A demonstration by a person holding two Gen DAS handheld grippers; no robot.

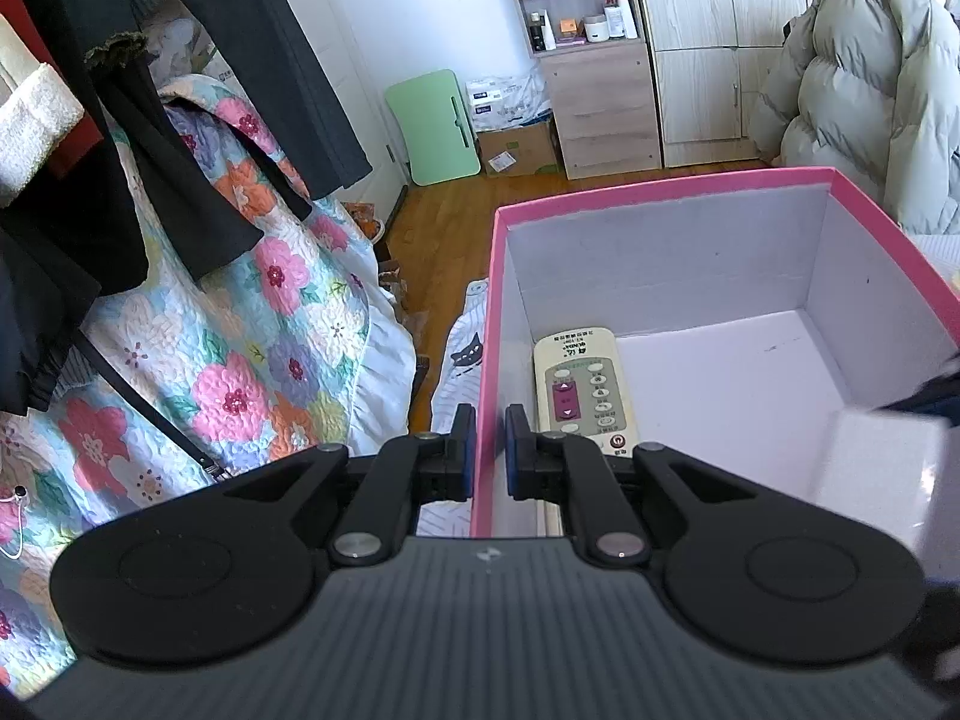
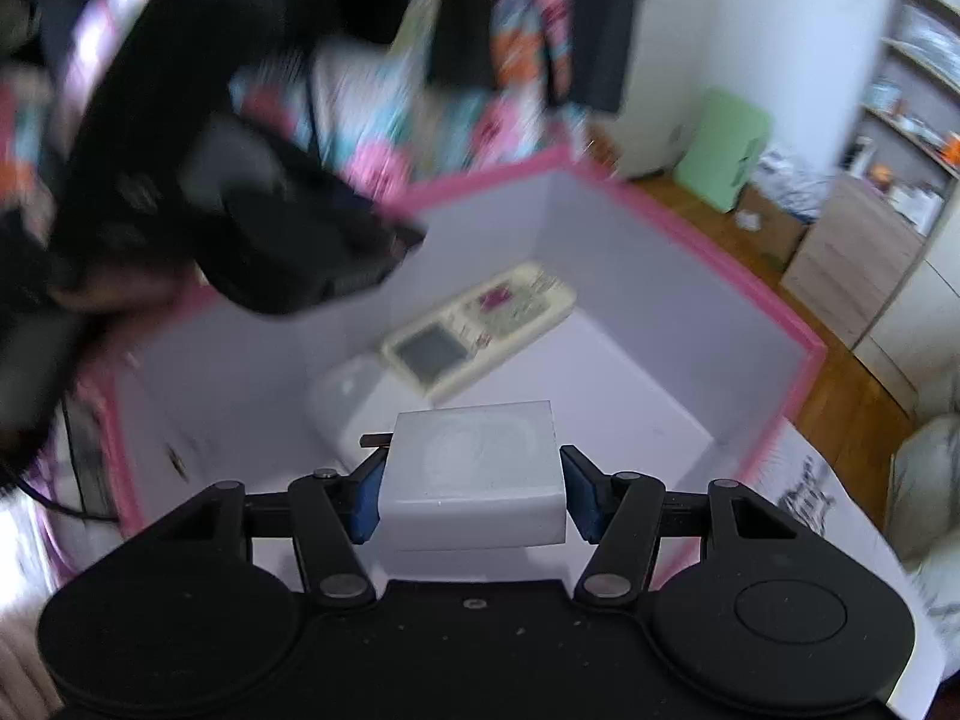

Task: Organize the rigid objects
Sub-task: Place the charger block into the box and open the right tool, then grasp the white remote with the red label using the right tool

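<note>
Right gripper (image 2: 474,495) holding white block (image 2: 474,468) over pink box (image 2: 690,228) containing remote (image 2: 480,324).

- Right gripper (image 2: 474,495): pads clamped on white block (image 2: 474,474), lower centre.
- Pink box (image 2: 750,294): remote control (image 2: 480,324) lies inside, mid-frame.
- Left gripper (image 2: 288,240): upper left, blurred.

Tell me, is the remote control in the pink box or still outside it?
In. The remote control lies flat, buttons up, on the white floor of the pink box, alongside its left wall.
</note>
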